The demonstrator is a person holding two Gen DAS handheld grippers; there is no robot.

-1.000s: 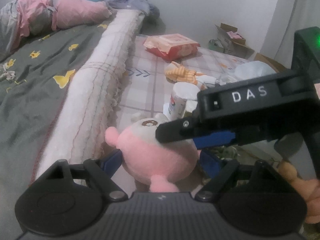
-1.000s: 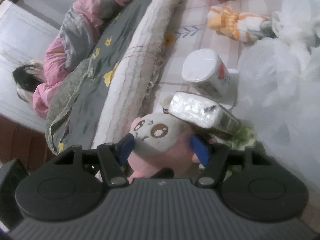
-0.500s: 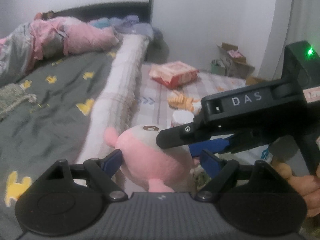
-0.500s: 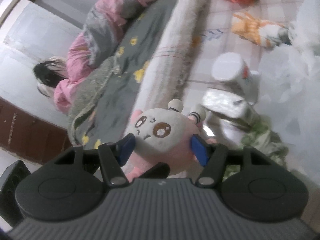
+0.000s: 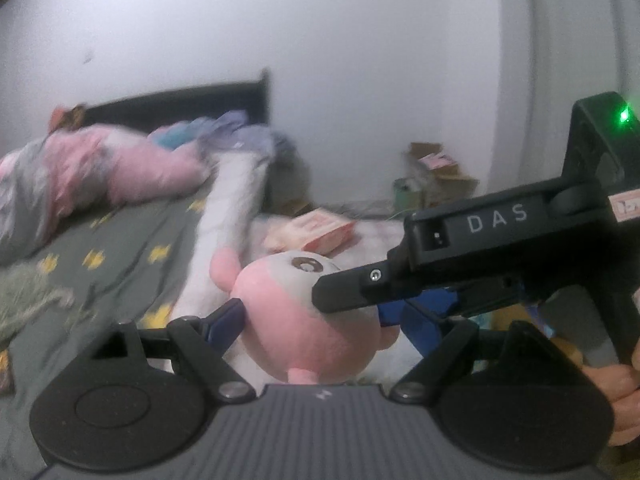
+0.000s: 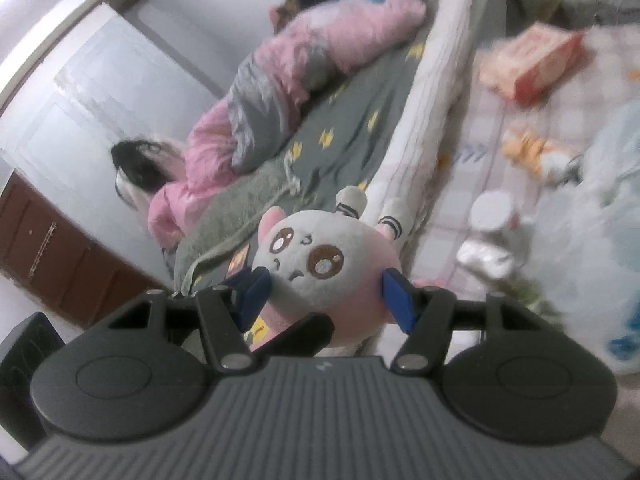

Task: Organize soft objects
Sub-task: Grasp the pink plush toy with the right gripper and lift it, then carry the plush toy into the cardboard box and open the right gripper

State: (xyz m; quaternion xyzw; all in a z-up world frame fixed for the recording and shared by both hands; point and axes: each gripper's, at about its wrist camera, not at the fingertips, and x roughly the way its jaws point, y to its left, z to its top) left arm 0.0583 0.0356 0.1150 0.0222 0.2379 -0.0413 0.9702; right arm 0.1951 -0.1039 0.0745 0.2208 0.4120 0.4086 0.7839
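A round pink and grey plush toy (image 5: 304, 320) with a drawn face (image 6: 320, 264) is held up in the air between both grippers. My left gripper (image 5: 324, 322) is shut on its sides with its blue pads. My right gripper (image 6: 324, 296) is shut on it too; its black body reaches in from the right in the left wrist view (image 5: 480, 256). A bed with a grey star-print sheet (image 6: 340, 140) lies below and to the left.
A pink quilt (image 6: 288, 72) and a grey towel (image 6: 232, 216) lie on the bed. On the checked floor mat are a red-orange pack (image 6: 536, 64), an orange striped plush (image 6: 532, 152), a white canister (image 6: 492, 216) and clear plastic bags (image 6: 592, 216). Cardboard boxes (image 5: 436, 172) stand by the wall.
Both grippers have lifted the plush well up off the floor. The views have tilted up toward the bed and wall, and the canister and pack have dropped away below.
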